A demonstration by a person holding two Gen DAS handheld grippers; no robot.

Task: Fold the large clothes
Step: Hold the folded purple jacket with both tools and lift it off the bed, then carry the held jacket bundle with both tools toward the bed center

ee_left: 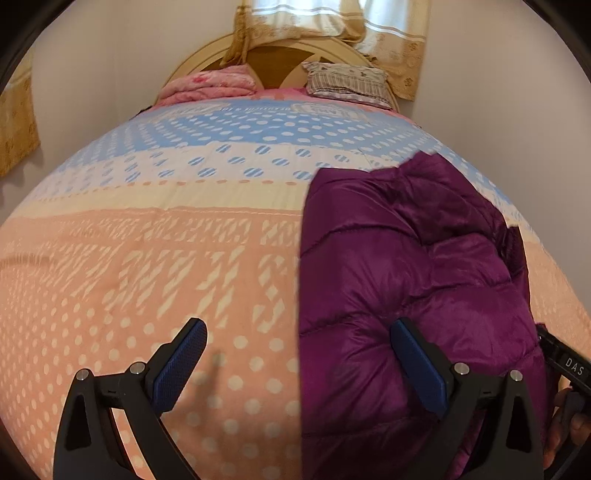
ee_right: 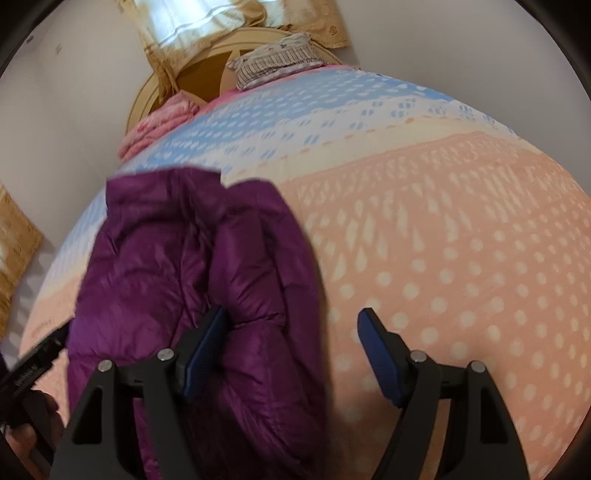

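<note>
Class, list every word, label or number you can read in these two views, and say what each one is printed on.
"DAS": white letters on the black body of the right gripper, at the left view's edge.
Blurred white print on the black left gripper, in the right view: unreadable.
Purple quilted puffer jacket: no text.

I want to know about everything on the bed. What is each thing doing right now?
purple jacket: folded over in a bundle, lying on the bedspread
left gripper: open, holding nothing
right gripper: open, holding nothing
striped pillow: lying by the headboard
curtain: drawn
</note>
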